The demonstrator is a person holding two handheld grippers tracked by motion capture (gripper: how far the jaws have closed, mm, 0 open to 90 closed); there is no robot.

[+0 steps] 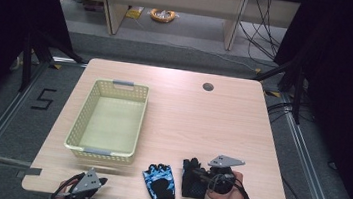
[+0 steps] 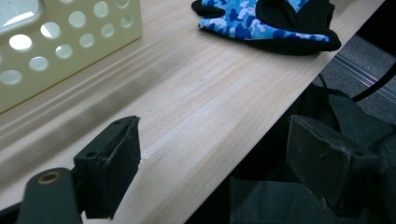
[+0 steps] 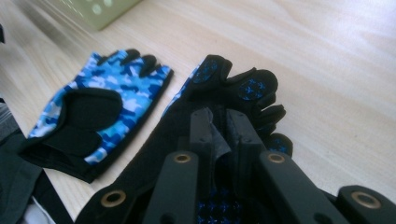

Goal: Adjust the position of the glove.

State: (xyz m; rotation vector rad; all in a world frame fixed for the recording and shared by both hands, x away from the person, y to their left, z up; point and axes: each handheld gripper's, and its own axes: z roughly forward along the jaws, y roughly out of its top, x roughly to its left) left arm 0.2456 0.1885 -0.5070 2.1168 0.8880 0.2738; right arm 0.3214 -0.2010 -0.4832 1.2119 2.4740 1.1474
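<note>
I see a pale yellow basket (image 1: 135, 106) with perforated walls and grey handles on the left half of the table (image 1: 202, 117), and its floor looks bare; one corner of it shows in the left gripper view (image 2: 84, 37). Two fingerless gloves lie near the table's front edge, side by side but apart. The left glove (image 1: 159, 182) has a blue camouflage back with black trim and a black patch at the wrist, which the right gripper view shows well (image 3: 100, 116); it also sits at the top of the left gripper view (image 2: 266, 21). The right glove (image 1: 194, 178) lies palm up, black with small blue grip marks on the finger pads and palm (image 3: 243, 91). My right claw (image 1: 200, 173) is on that glove: in the right gripper view the claw (image 3: 219, 133) has its jaws nearly together with a fold of the black fabric pinched between them. My left claw (image 1: 85, 185) rests at the table's front left corner, and its jaws (image 2: 215, 161) stand wide apart with nothing in them, over the table edge.
</note>
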